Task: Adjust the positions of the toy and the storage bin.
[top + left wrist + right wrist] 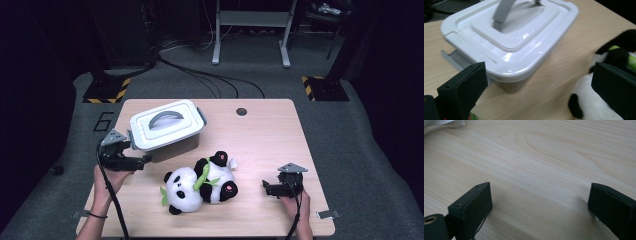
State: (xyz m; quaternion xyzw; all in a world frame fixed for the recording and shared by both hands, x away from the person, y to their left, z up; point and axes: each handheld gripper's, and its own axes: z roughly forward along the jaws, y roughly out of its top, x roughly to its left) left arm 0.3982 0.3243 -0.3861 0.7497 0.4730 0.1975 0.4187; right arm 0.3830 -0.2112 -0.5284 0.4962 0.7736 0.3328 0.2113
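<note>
Dark studio floor with cables and hazard-taped stands rings a pale wood table (260,130).

Left gripper (142,161) sits at the table's 9 o'clock, jaws wide apart with nothing between them, aimed at the near left corner of the white lidded bin (167,127). Seen from the left gripper view, the bin (509,42) is lid-on, grey handle (502,11) lying over the lid and a grey side latch (455,58) hanging just off its corner.

Panda plush (200,185) lies on its side at table centre toward 6 o'clock, green bamboo across its body, just beside the bin but apart from it.

Right gripper (266,187) rests at 4 o'clock, jaws spread, bare wood between them, well apart from the plush.

Likely step: bin not yet opened, plush not yet picked. Next move probably calls for the left jaws to line up on the latch or the handle and lift the lid, before the plush can go in.
</note>
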